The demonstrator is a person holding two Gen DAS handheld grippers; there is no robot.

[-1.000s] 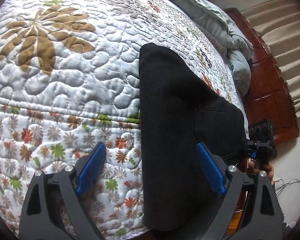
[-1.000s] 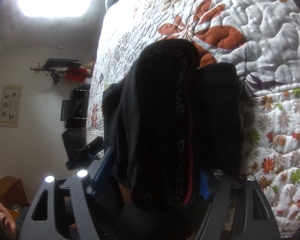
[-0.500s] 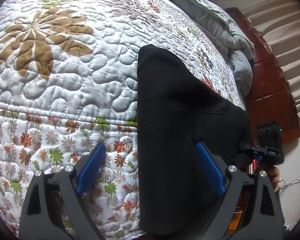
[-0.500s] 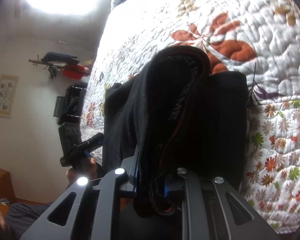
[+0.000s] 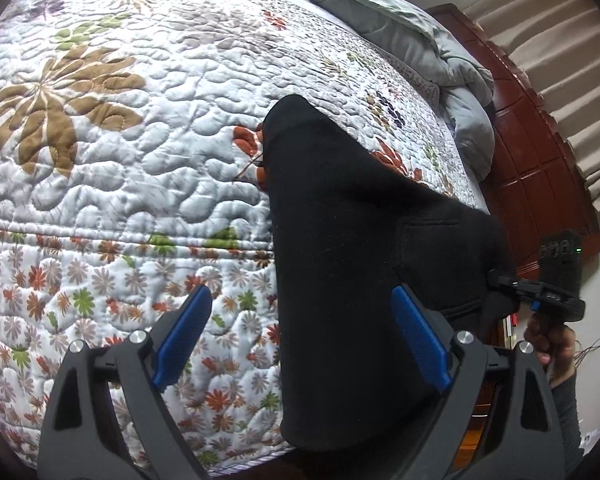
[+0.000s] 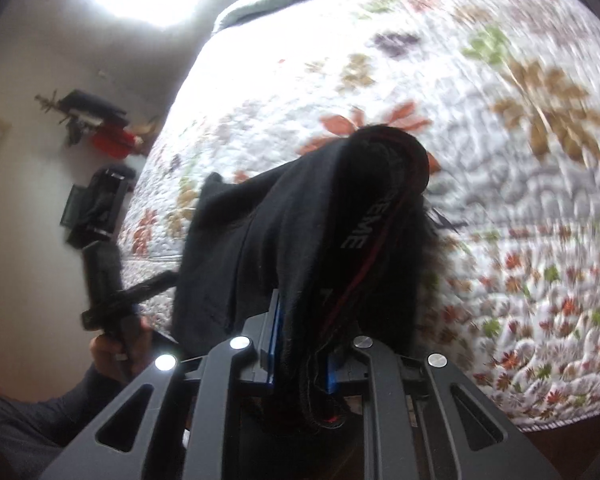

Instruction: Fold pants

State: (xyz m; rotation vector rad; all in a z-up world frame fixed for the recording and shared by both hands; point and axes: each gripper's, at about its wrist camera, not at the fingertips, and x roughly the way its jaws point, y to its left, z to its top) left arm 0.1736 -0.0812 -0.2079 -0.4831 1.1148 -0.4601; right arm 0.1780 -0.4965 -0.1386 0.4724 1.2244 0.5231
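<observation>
A quilted bedspread (image 5: 140, 168) with leaf and flower prints covers the bed and serves as the work surface; a grey duvet (image 5: 412, 40) is bunched at its far end by the dark wooden headboard (image 5: 540, 168), probably pushed aside to leave room for folding. The black pants (image 5: 340, 240) lie near the bed's edge, one narrow end stretching up across the quilt while the wide end hangs toward the person, a sensible place for reaching both ends without leaning far over.

In the right wrist view the waistband (image 6: 360, 236), with pale lettering and a red stripe, arches up off the quilt, judged to be raised so it can be carried over the rest of the cloth for a fold.

The right gripper (image 6: 300, 356) has its blue pads (image 6: 274, 344) pressed together on the waistband end of the pants, pinching several bunched layers between them. It also shows at the right edge of the left wrist view, held by a hand (image 5: 548, 340) and gripping the pants' corner.

The left gripper (image 5: 300, 340) stands spread wide and holds nothing: one pad (image 5: 184, 336) hovers over bare quilt, the other over black cloth, so it looks ready to take the pants' near edge.
</observation>
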